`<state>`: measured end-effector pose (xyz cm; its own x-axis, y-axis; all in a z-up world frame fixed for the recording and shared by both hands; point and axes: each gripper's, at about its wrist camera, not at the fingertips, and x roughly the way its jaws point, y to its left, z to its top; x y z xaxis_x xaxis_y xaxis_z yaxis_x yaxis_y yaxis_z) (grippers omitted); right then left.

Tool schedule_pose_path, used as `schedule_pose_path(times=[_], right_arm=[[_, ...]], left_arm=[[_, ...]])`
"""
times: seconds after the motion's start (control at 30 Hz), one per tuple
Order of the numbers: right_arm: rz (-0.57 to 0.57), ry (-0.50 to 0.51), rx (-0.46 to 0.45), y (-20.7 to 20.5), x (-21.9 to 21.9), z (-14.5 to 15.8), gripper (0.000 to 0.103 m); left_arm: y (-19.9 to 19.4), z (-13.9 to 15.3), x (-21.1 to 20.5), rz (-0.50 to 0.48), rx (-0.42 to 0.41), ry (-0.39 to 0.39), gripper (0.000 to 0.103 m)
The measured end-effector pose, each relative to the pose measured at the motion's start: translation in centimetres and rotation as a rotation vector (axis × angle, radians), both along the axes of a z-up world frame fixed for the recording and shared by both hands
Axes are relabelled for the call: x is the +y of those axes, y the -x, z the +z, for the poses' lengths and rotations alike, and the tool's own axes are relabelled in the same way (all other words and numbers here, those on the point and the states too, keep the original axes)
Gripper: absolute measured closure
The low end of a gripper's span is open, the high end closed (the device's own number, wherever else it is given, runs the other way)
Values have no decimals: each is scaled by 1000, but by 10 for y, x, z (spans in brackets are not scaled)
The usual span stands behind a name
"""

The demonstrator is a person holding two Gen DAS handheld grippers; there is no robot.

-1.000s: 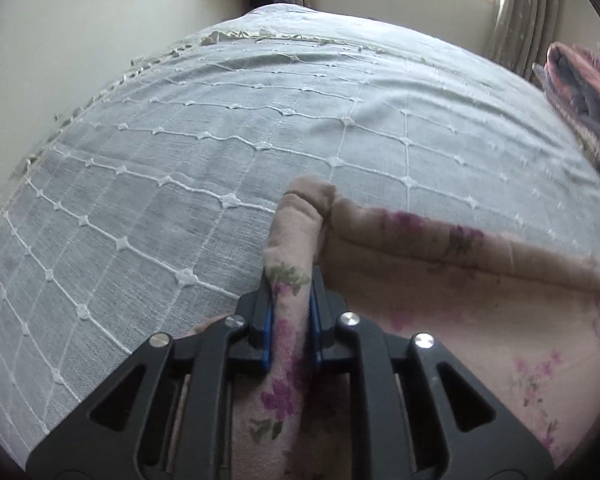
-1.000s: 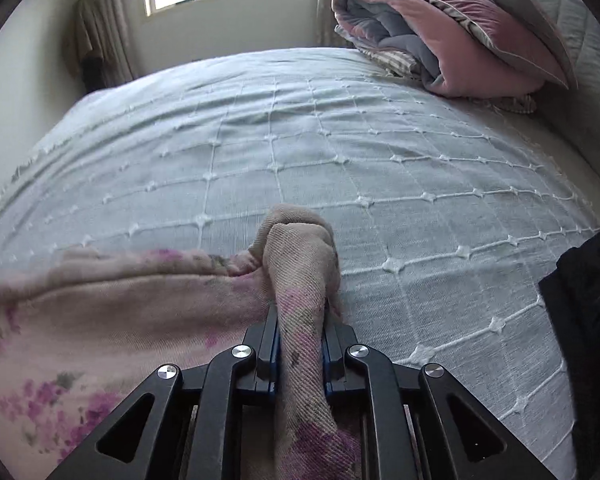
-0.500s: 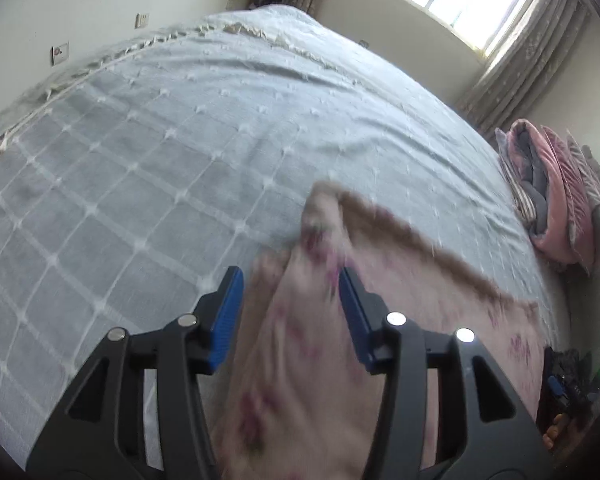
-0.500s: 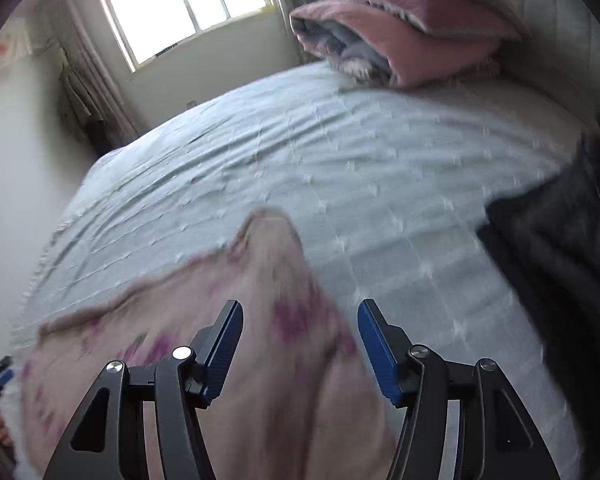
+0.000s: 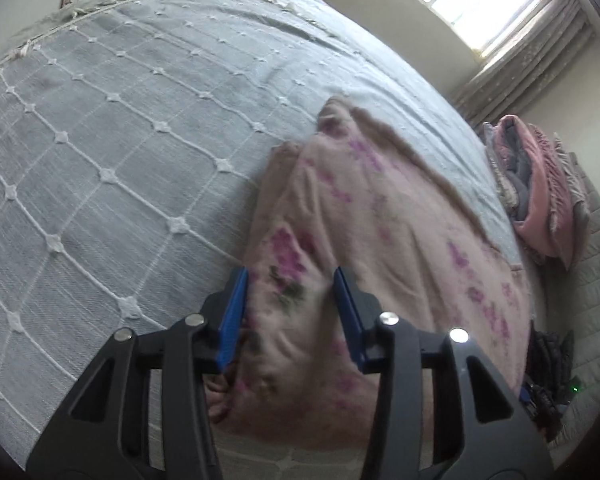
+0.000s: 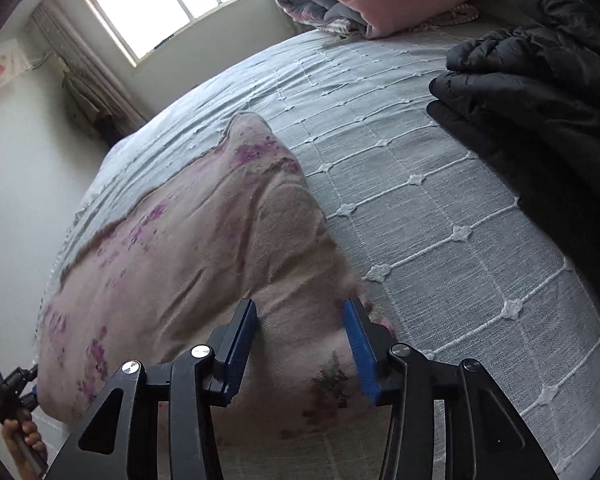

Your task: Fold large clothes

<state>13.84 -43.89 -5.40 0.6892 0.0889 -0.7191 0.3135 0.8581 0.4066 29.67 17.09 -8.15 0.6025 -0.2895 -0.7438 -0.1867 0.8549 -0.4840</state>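
Starting on the left: the left claw (image 5: 288, 300) is hanging wide open, blue pads apart, straddling the near left corner of the pink floral garment (image 5: 380, 248) without gripping it. The cloth is lying flat on the grey bed (image 5: 120, 152), running ahead and off to the right of this claw, its long axis stretching across the bed from one claw to the other. Moving right: the right claw (image 6: 302, 338) is also spread wide, holding nothing, with the garment's (image 6: 204, 240) near right corner sitting between its pads and the far corner pointing up toward the window. Each claw looks equally close to its own end. A second ago both were pinched tight on bunched cloth held low over the bed; they have let go, lifted, and the fold is lying released. A black jacket (image 6: 540, 92) is sitting well apart on the right.
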Motion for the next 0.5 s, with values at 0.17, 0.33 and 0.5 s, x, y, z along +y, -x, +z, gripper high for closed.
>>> schedule_pose_path(times=[0.17, 0.33, 0.5], right_arm=[[-65, -4, -13, 11, -16, 2, 54], [-47, -65, 29, 7, -20, -16, 50], [-46, -147, -33, 9, -27, -19, 88]], left_arm=[[10, 11, -3, 24, -45, -3, 28], [-1, -14, -11, 15, 28, -27, 35], [-1, -11, -11, 49, 13, 7, 88]])
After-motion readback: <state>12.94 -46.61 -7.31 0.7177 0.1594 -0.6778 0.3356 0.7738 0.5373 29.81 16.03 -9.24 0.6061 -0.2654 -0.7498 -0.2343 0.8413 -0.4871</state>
